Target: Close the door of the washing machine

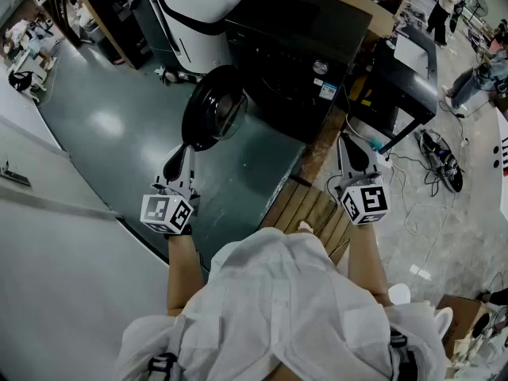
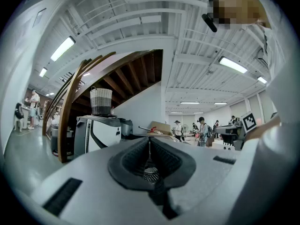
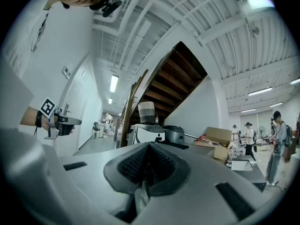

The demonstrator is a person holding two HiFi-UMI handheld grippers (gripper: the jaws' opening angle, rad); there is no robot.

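Striped basket (image 2: 101, 101), perhaps wicker; cardboard box (image 2: 161, 126)

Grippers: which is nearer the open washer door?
The left gripper: its tip shows just below the round black door. The right gripper is well off to the side.

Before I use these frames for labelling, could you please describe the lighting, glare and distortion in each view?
Head view: dim, with pale glare patches on the glossy floor and a sheen on the open washer door. Left gripper view: strong fisheye curving, black corners, bright ceiling lamps. Right gripper view: the same fisheye, a blown-out lamp top right.
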